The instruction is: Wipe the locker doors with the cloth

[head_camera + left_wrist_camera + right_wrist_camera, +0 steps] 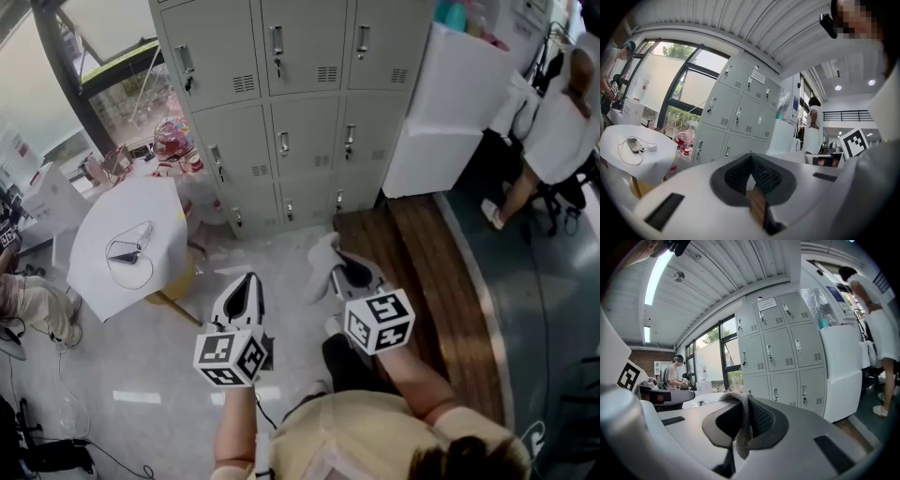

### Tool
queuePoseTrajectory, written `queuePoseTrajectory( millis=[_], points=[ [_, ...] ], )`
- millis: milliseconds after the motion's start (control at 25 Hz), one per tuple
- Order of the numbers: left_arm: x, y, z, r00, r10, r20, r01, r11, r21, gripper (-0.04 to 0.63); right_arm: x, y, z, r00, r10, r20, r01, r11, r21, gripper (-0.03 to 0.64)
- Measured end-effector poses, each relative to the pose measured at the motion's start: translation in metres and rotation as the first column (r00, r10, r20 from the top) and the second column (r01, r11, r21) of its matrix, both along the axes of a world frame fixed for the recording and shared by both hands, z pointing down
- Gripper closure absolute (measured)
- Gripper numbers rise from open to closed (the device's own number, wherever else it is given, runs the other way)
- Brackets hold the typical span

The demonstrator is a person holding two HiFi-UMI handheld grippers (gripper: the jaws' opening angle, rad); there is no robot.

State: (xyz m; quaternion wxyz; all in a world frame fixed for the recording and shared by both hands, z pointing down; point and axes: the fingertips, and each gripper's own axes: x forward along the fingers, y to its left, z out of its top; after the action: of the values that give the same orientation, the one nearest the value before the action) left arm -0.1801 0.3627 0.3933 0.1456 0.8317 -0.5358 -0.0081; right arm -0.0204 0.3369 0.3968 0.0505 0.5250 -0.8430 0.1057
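The grey lockers stand a few steps ahead, all doors closed; they also show in the left gripper view and the right gripper view. My right gripper is shut on a grey knitted cloth, which pokes out pale at its tip. My left gripper hangs beside it at the left, jaws shut with nothing between them. Both grippers are held low over the floor, well short of the lockers.
A white round table with a phone and cable stands at the left. A white cabinet juts out right of the lockers, with a person beyond it. A wooden floor strip runs along the right.
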Motion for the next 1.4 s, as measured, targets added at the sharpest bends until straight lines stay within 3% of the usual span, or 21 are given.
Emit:
queuePoseTrajectory(
  millis=[840, 1400],
  points=[
    [0.037, -0.206, 0.001, 0.997, -0.069, -0.017, 0.068, 0.997, -0.047, 0.607, 0.027, -0.24, -0.005, 0.999, -0.032, 0.038, 0.032, 0.999, 0.01, 0.611],
    [0.035, -0.307, 0.008, 0.988, -0.151, 0.011, 0.152, 0.987, -0.055, 0.607, 0.029, -0.357, 0.017, 0.999, -0.048, 0.006, 0.048, 0.999, 0.01, 0.611]
  ],
)
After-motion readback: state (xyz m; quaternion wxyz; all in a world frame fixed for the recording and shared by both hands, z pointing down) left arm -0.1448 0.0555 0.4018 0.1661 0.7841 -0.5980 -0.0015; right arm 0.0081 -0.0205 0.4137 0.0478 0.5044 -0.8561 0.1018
